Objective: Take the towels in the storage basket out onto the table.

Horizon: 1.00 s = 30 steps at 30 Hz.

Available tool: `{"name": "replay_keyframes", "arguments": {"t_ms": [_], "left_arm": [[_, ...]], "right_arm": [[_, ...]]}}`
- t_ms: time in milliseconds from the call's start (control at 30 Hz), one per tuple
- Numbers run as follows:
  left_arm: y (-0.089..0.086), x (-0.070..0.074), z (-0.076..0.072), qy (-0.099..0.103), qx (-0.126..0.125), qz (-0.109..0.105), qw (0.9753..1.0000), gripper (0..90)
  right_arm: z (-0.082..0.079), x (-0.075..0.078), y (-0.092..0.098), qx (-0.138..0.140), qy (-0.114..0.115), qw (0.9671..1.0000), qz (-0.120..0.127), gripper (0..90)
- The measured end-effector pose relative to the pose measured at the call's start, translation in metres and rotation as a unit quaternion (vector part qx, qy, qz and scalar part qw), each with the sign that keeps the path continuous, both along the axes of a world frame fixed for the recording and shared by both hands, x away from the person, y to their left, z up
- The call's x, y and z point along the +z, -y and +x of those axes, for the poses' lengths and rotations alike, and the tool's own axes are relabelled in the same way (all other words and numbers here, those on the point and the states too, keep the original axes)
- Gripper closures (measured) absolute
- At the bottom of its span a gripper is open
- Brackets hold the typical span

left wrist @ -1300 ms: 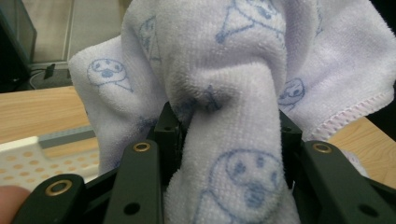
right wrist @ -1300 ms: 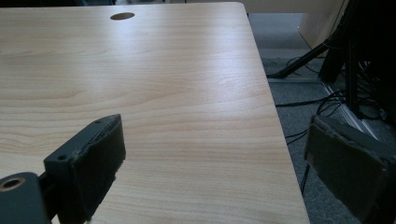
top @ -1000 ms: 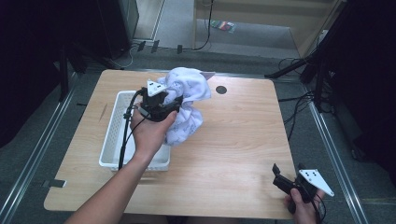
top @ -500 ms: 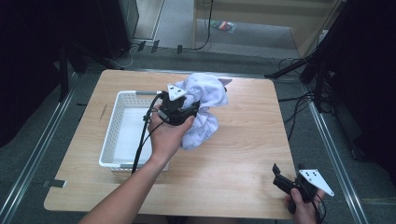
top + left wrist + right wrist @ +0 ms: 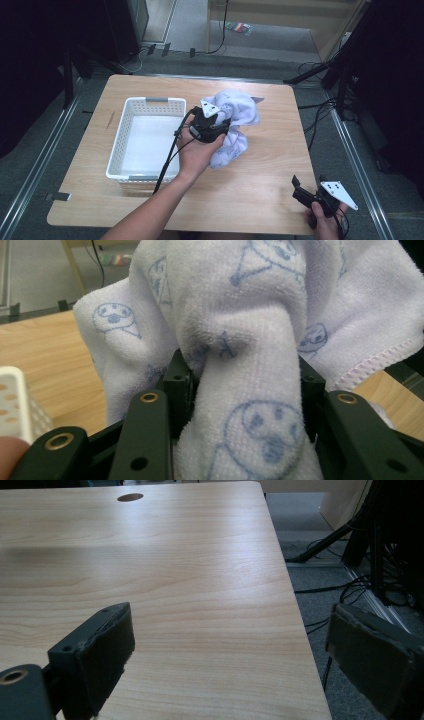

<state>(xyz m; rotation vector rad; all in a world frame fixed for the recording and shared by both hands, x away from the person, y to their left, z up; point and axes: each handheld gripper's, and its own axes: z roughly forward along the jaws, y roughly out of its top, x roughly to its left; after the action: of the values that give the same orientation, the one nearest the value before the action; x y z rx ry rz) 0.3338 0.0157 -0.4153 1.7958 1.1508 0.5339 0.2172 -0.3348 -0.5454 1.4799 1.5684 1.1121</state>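
Left gripper view, towel (image 5: 250, 390) bunched over fingers, fingertips hidden

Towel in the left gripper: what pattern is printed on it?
Small blue cartoon faces on pale lilac towel, clearest in left gripper view.

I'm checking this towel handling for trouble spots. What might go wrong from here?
1. The left tongs pinch only one bunched fold of the towel; most of it hangs loose, so it might slip free.
2. The towel's lower end trails on the table and could drag.
3. The white basket sits close beside the hand; a sideways swing may bump it.
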Motion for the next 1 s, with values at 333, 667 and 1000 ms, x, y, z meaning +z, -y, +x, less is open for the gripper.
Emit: {"name": "replay_keyframes", "arguments": {"t_ms": [333, 667, 1000], "left_arm": [[0.013, -0.034, 0.0, -0.029, 0.002, 0.003, 0.9996, 55.2], [0.023, -0.063, -0.001, -0.058, 0.005, 0.026, 0.9979, 51.1], [0.016, -0.065, 0.003, -0.079, 0.002, 0.003, 0.9969, 34.8]], "right_arm": [[0.0, 0.0, 0.0, 0.0, 0.0, 1.0, -0.001, 5.8], [0.0, 0.0, 0.0, 0.0, 0.0, 1.0, -0.002, 5.8], [0.0, 0.0, 0.0, 0.001, -0.001, 1.0, -0.002, 5.9]]}}
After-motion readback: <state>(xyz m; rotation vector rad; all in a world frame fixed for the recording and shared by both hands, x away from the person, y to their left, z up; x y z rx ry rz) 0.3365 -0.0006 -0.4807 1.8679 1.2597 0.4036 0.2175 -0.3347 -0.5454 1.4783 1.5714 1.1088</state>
